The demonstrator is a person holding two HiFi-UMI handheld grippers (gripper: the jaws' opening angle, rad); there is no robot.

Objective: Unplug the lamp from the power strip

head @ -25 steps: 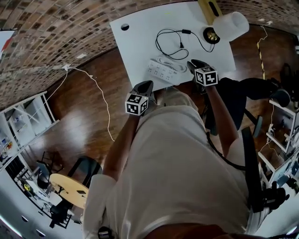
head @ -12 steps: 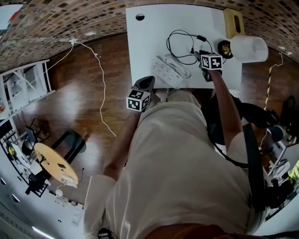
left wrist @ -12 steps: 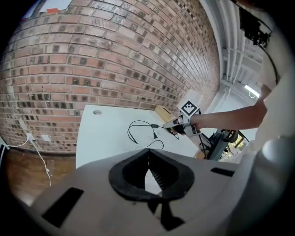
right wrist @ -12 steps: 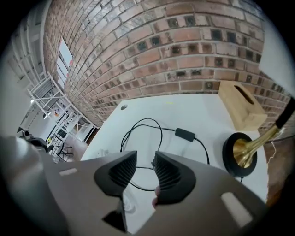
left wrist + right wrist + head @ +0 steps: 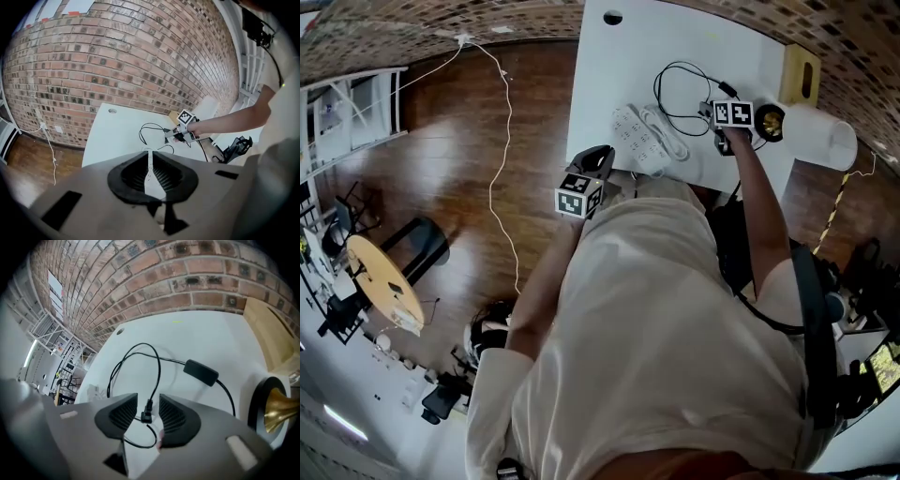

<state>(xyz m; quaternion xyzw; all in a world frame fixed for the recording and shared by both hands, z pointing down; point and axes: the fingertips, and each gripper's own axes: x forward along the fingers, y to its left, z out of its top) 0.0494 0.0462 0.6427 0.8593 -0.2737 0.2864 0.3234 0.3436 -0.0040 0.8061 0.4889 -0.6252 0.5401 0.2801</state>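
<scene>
A white power strip (image 5: 642, 139) lies near the front edge of the white table (image 5: 619, 66). The lamp, with its white shade (image 5: 821, 134) and brass base (image 5: 277, 412), stands at the right. Its black cable (image 5: 135, 357) loops over the table through an inline switch (image 5: 201, 371). The cable's small black plug (image 5: 146, 414) lies on the table, apart from the strip. My right gripper (image 5: 147, 400) stands open around that plug, jaws opening, pads clear of it. Off the table's front edge hangs my left gripper (image 5: 600, 156), with nothing in it and its jaws just starting to part.
A pale wooden block (image 5: 802, 77) stands behind the lamp against the brick wall (image 5: 117, 56). A round cable hole (image 5: 612, 18) marks the table's far left corner. A white cord (image 5: 495, 141) trails over the wood floor to the left.
My right gripper has moved from the strip's right end farther over the table to the cable beside the lamp. The left gripper has stayed at the table's front edge.
</scene>
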